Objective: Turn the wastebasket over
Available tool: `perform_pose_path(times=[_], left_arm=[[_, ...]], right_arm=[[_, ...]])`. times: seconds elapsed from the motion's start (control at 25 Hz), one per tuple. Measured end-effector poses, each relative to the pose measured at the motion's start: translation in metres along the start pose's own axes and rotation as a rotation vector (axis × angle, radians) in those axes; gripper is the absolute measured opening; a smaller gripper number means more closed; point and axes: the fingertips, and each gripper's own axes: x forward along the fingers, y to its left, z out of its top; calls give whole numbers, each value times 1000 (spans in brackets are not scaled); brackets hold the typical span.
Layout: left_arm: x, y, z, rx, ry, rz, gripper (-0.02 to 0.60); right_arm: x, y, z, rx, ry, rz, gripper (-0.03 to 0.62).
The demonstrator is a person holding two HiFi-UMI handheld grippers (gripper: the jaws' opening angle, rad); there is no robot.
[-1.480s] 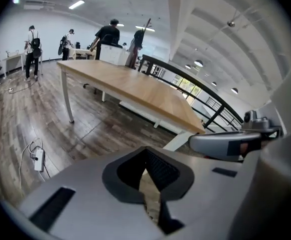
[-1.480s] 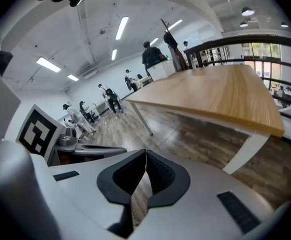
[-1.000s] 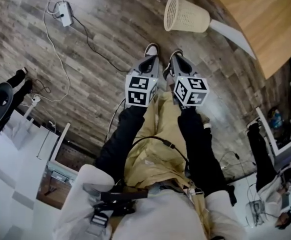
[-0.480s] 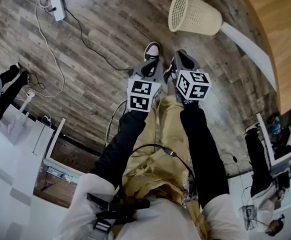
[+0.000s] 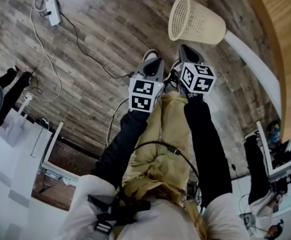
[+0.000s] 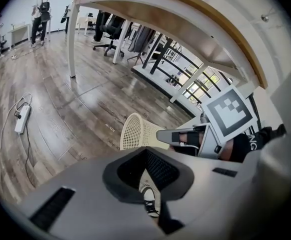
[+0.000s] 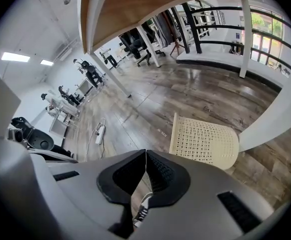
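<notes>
Grey-brown wood planks make up the floor [image 5: 115, 19] of an open office, and the wastebasket [image 5: 195, 21] lies on them on its side. On my feed it is a cream plastic basket, tapered, with a wall pierced all over by a grid of small holes and a solid band round the rim. Its open mouth faces the bare middle of the floor, toward a white power strip [image 5: 53, 15]. Its narrower base points at the white table leg [image 5: 250, 51] and sits just beside it, though I cannot tell whether they touch. The wooden tabletop [image 5: 285, 39] overhangs the floor on that side.

Both tongs hang short of the basket, clear of it, aimed steeply down at the planks in front of its mouth. The left gripper [image 5: 154, 63] has its jaws pressed together at the tips with nothing between them; through the slot behind the pads I see only a shoe [image 6: 148, 200] below. The right gripper [image 5: 186, 50] is likewise closed and empty, and it is the nearer of the two to the basket's wall. They sit side by side above the person's tan trousers [image 5: 150, 169]. Farther off, the left gripper view shows office chairs [image 6: 113, 34] beyond the table and a person [image 6: 39, 14] standing at the far end of the room.
</notes>
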Motion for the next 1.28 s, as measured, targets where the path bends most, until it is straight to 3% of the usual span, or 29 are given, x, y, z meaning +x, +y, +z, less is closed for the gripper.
perform_pose_path(times=[0.64, 0.72, 0.8, 0.84, 1.08, 1.12, 1.16, 1.28], left_arm=[[44, 31, 4, 40, -51, 34, 2], [44, 35, 2, 42, -51, 38, 2], [42, 39, -1, 42, -50, 44, 2], [41, 40, -3, 42, -46, 47, 2], [44, 46, -2, 44, -52, 43, 2], [44, 47, -1, 49, -54, 45, 2], [43, 47, -1, 50, -53, 45, 3], [41, 48, -6, 53, -43, 45, 2]], right_arm=[[84, -66, 6, 3, 37, -142, 27], [90, -71, 6, 3, 45, -167, 66], [95, -75, 3, 35, 50, -181, 144], [97, -76, 2, 47, 47, -178, 147], [111, -74, -1, 26, 71, -180, 146], [111, -74, -2, 19, 81, -192, 137], [111, -74, -4, 11, 90, -208, 83], [108, -73, -6, 14, 96, -228, 67]])
